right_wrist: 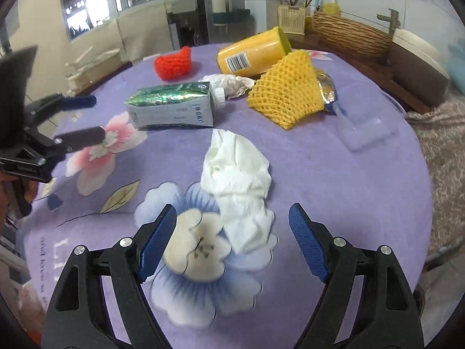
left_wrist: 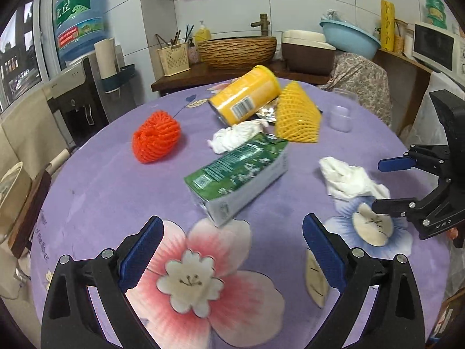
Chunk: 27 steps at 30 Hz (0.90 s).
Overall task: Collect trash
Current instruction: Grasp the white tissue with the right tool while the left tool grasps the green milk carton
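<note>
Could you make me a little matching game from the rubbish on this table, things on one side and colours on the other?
Things:
1. foam fruit net at the far left
2. lying canister
3. lying carton
4. crumpled tissue nearest the right gripper

Colours:
A. white
B. green and silver
C. orange-red
D. yellow with a barcode

Pairs: 1-C, 2-D, 3-B, 4-A

Crumpled tissue [right_wrist: 237, 180], carton [left_wrist: 238, 171], can [left_wrist: 245, 99] on tablecloth.
</note>
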Each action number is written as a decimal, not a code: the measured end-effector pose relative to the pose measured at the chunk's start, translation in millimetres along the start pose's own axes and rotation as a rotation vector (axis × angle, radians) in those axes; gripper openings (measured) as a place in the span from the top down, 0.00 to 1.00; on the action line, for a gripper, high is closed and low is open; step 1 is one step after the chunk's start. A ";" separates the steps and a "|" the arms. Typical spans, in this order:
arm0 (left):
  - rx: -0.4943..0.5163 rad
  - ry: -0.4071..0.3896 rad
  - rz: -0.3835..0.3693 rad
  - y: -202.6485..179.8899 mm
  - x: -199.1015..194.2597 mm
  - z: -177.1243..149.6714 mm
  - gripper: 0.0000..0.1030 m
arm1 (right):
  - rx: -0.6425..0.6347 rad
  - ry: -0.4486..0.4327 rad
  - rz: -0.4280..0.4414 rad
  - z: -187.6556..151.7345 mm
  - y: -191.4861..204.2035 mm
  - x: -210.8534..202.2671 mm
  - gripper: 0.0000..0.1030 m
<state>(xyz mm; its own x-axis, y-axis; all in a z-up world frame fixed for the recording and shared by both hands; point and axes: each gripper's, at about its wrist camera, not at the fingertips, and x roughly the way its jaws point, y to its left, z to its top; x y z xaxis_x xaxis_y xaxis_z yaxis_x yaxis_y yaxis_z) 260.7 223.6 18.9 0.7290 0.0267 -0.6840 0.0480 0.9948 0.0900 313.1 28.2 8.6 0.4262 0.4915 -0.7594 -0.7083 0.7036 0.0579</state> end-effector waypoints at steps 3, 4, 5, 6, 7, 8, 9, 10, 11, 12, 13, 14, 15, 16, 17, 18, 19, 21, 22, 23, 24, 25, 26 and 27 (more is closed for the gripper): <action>0.037 0.036 -0.002 6.6 13.7 10.4 0.07 | 0.008 0.035 -0.020 9.0 -4.9 20.6 0.23; 0.051 0.044 0.000 7.7 18.0 14.5 0.07 | 0.012 0.045 -0.024 11.6 -6.9 26.2 0.23; 0.072 0.064 -0.006 8.0 23.8 19.0 0.07 | 0.012 0.053 -0.027 13.4 -8.4 30.2 0.23; 0.095 0.085 -0.010 7.8 30.5 24.1 0.07 | 0.010 0.059 -0.033 14.7 -9.5 32.9 0.24; 0.116 0.102 -0.006 6.4 36.0 27.9 0.07 | 0.007 0.063 -0.036 15.8 -9.5 35.5 0.27; 0.137 0.113 -0.001 5.0 40.1 30.1 0.07 | 0.005 0.069 -0.033 18.5 -8.4 39.6 0.33; 0.156 0.121 0.001 3.3 43.7 32.5 0.07 | 0.004 0.071 -0.027 18.8 -7.6 41.2 0.35; 0.176 0.138 -0.003 0.1 49.1 36.2 0.07 | -0.002 0.067 -0.029 19.1 -6.1 41.0 0.37; 0.188 0.152 -0.011 -1.7 52.4 37.6 0.07 | -0.012 0.067 -0.033 19.9 -3.7 41.5 0.43; 0.194 0.161 -0.022 -3.6 55.1 39.9 0.07 | -0.021 0.065 -0.037 19.9 -1.5 40.8 0.50; 0.194 0.168 -0.029 -4.3 57.8 42.3 0.07 | -0.029 0.060 -0.038 19.2 0.8 39.8 0.54; 0.196 0.179 -0.028 -5.6 60.8 44.9 0.07 | -0.032 0.054 -0.038 17.7 1.8 36.3 0.59; 0.201 0.188 -0.028 -7.8 62.9 47.0 0.07 | -0.034 0.046 -0.036 16.3 3.1 34.5 0.65; 0.209 0.198 -0.034 -9.5 65.7 48.8 0.07 | -0.034 0.038 -0.033 14.8 3.7 31.7 0.68; 0.221 0.216 -0.039 -11.4 69.5 50.7 0.07 | -0.033 0.032 -0.031 13.8 3.8 28.7 0.71; 0.234 0.230 -0.036 -13.4 72.8 51.9 0.07 | -0.029 0.020 -0.028 12.5 3.8 25.2 0.71; 0.256 0.246 -0.030 -16.3 76.2 52.7 0.07 | -0.025 0.012 -0.027 11.4 3.3 22.1 0.71; 0.291 0.271 -0.024 -21.1 81.3 54.5 0.07 | -0.016 -0.005 -0.026 9.5 1.7 14.9 0.71; 0.306 0.280 -0.019 -23.0 83.4 54.7 0.07 | -0.013 -0.010 -0.024 8.0 1.1 10.5 0.71; 0.321 0.293 -0.015 -25.1 86.5 54.5 0.07 | -0.012 -0.014 -0.022 6.4 1.2 6.7 0.71; 0.332 0.302 -0.013 -26.7 88.8 54.6 0.07 | -0.010 -0.019 -0.021 4.5 1.6 2.9 0.71; 0.339 0.306 -0.009 -28.3 90.3 55.0 0.09 | -0.008 -0.022 -0.019 1.9 1.3 0.0 0.71; 0.346 0.313 -0.004 -30.5 91.9 55.2 0.10 | -0.005 -0.024 -0.016 -0.3 0.9 -2.7 0.71; 0.354 0.320 -0.002 -33.1 93.2 55.3 0.13 | -0.002 -0.025 -0.015 -2.3 0.4 -4.5 0.71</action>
<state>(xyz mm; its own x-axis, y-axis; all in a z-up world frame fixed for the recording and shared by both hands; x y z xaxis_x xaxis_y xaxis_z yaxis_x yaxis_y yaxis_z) 364.8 187.7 -7.8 0.4845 0.1091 -0.8680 0.3197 0.9015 0.2918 309.6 25.0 10.5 0.4503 0.4937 -0.7440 -0.7028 0.7099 0.0458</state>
